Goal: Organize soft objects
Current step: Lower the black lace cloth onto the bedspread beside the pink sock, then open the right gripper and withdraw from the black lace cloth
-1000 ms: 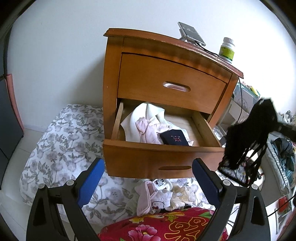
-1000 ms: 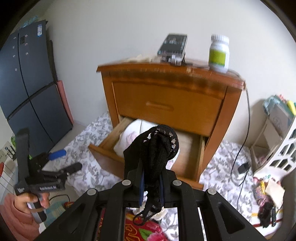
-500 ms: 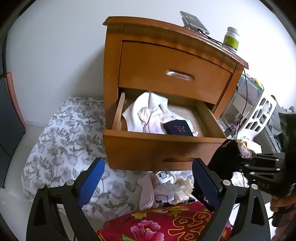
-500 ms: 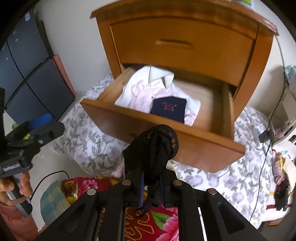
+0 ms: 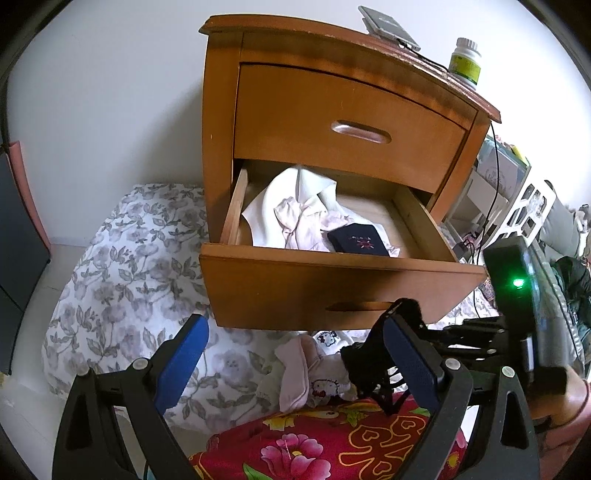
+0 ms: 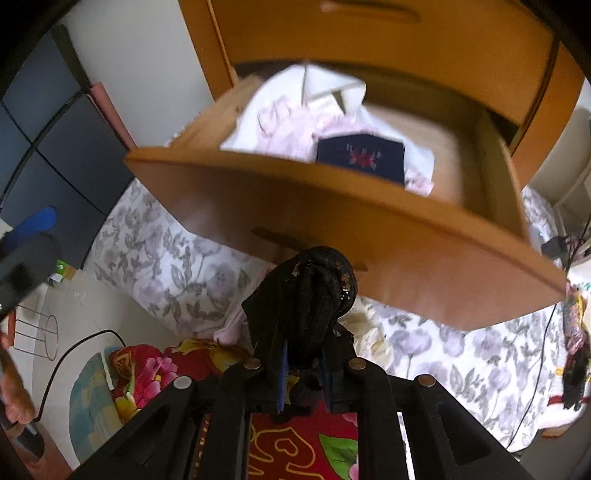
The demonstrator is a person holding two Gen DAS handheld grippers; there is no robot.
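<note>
The right gripper [image 6: 301, 369] points steeply down, and a bunched black lace garment [image 6: 306, 295] sits between its blue pads, its knotted top bulging above them and loose ends trailing below. The jaws are narrow and opening at this moment, with the pads still pressed against the cloth. Seen from the left wrist, that black bundle [image 5: 373, 363] hangs just above the far edge of a red flowered cushion [image 5: 325, 443], which carries large yellow characters that I cannot read.

The left gripper [image 5: 295, 362] hovers beside it with its jaws wide and nothing between the blue pads.

Just past the cushion, a small heap of pale clothes [image 5: 314, 373] lies on a grey-flowered sheet [image 5: 122, 280] on the floor; one piece shows a printed cartoon cat face.

Above the heap juts the open lower drawer [image 5: 332, 284] of a wooden nightstand [image 5: 347, 107]. Inside, white and pink garments [image 5: 295, 218] lie toward the left side, and a folded navy piece [image 5: 358, 240] with a small red embroidered motif rests against the front wall.

On the nightstand's top stand a phone [image 5: 389, 27] and a white bottle [image 5: 465, 59] with a green label, too small to read.
</note>
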